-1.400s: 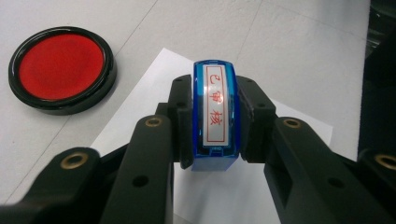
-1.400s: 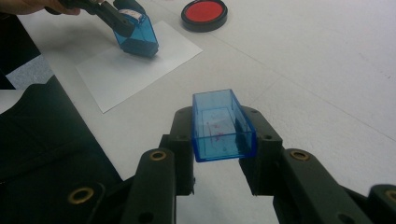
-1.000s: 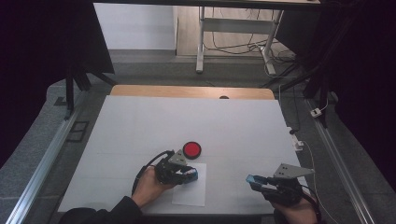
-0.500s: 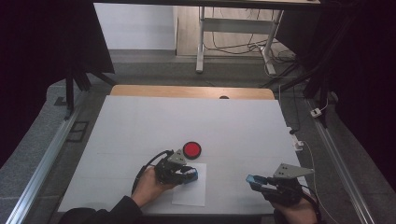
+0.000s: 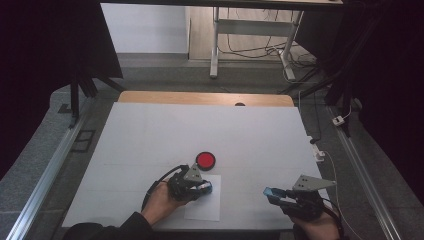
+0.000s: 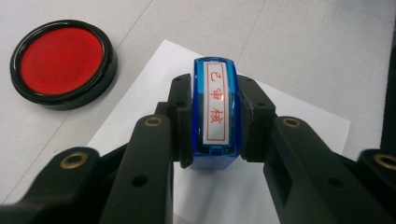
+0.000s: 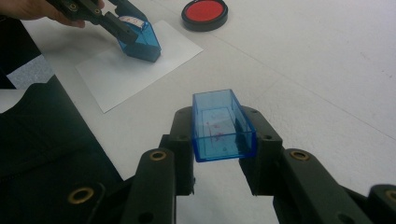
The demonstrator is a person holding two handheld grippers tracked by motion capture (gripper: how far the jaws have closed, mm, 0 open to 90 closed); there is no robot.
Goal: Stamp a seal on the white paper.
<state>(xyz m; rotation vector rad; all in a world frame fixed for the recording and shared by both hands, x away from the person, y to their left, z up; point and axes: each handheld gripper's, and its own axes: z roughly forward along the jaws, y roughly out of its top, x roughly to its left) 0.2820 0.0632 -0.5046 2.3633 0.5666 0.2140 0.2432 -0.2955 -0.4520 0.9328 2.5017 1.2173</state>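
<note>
Dim room, evenly lit white table point(image 5: 150, 135), soft shadows, slightly blurry close views, perhaps mild glare

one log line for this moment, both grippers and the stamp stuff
left gripper: shut on blue stamp, base on white paper | right gripper: shut on stamp cap, above table | red ink pad: beside paper, open

High view looks down from above; both gripper views (low, close) share the paper point(image 5: 204, 200) — and ink pad point(image 5: 205, 160).
</note>
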